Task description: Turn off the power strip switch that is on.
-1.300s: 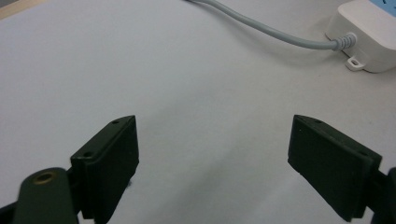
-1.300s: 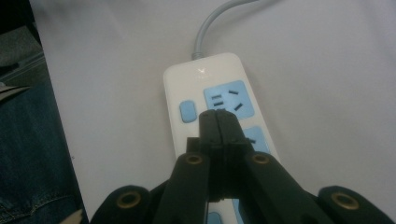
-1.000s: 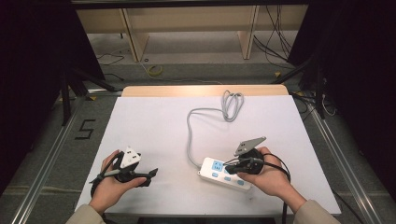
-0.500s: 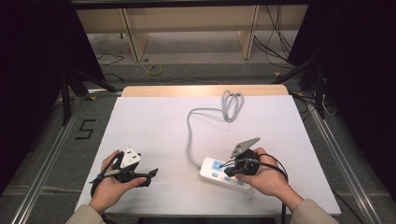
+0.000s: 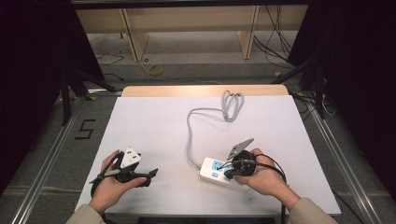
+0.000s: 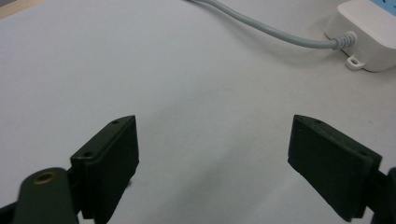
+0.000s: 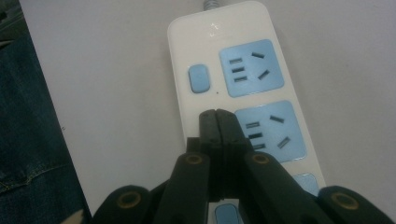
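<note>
On my left, I have the left gripper (image 5: 150, 174) held low over the white table (image 5: 154, 126) near its front edge, its jaws spread wide apart with nothing but bare tabletop between them. From its own view I see the two black pads (image 6: 109, 163) well apart, and beyond them the grey round cable (image 6: 271, 30) running into the end of the white plastic power strip with blue socket panels (image 6: 366, 28).

Moving right, that cable (image 5: 189, 135) lies across the table and ends in a loose coil near the far edge. The power strip (image 5: 212, 170) lies flat near the front edge, right of centre.

On the right, the right gripper (image 7: 217, 122) has its jaws pressed together, holding nothing. Their joined tip sits over the strip (image 7: 224, 28), just beside the second socket panel and below the small blue switch button (image 7: 198, 78); I cannot tell whether it touches.
</note>
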`<state>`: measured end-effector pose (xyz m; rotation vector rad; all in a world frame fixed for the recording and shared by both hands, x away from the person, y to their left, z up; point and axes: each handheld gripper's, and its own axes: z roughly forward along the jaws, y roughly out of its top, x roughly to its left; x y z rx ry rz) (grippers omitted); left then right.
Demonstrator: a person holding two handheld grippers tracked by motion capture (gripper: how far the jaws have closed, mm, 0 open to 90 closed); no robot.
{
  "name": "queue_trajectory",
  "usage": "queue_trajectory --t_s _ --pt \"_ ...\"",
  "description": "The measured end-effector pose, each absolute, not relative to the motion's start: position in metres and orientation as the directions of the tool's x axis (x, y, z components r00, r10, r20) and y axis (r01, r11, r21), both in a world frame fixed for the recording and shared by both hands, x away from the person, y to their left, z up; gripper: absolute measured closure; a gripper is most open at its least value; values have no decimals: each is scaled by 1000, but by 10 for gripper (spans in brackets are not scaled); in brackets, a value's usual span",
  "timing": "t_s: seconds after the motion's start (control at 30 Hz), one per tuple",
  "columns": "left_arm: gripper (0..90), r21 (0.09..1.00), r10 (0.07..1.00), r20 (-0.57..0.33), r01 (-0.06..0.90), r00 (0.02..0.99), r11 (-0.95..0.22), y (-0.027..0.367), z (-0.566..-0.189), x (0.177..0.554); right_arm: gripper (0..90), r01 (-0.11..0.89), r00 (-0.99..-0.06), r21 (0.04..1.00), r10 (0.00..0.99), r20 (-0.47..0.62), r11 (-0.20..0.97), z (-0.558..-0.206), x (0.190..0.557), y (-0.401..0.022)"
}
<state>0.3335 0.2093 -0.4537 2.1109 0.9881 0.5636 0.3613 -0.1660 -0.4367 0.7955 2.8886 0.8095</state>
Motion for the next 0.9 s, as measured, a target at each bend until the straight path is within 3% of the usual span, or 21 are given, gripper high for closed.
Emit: queue_trajectory --t_s 0.9 --pt "158 764 789 81 470 609 -442 209 -454 333 900 463 -877 420 473 89 780 -437 363 -157"
